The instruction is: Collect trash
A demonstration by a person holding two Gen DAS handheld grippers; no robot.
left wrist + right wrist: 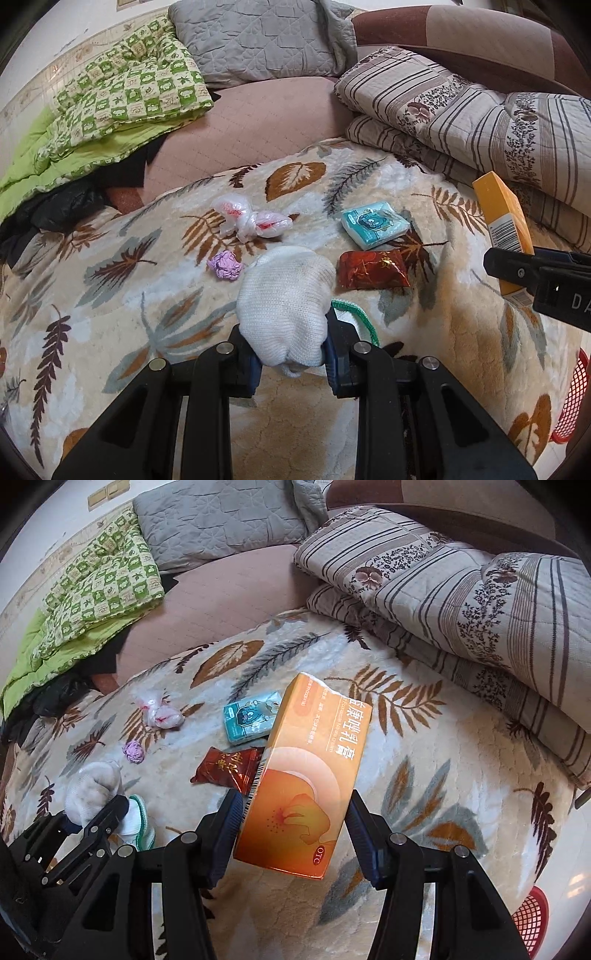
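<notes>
- Left wrist view: clamped between the blue pads of my left tongs is a white knit sock, bunched up and lifted over the leaf-patterned blanket on the bed.
- Just past the sock, a purple crumpled wad lies on the blanket, and beyond it a knotted clear plastic bag with red marks.
- To the right of the sock lies a red snack packet, and behind that a teal tissue pack; the two are close but I cannot tell if they touch.
- At the right edge, my right tongs hold an orange box in the air.
- Right wrist view: my right tongs are closed on the orange box, tilted, with its printed face toward the camera.
- Behind the box lie the teal tissue pack and the red snack packet, each partly hidden by it.
- Low on the left, my left tongs grip the white knit sock, with a green-trimmed piece just beside it.
- A red mesh basket shows at the lower right, off the bed edge.
</notes>
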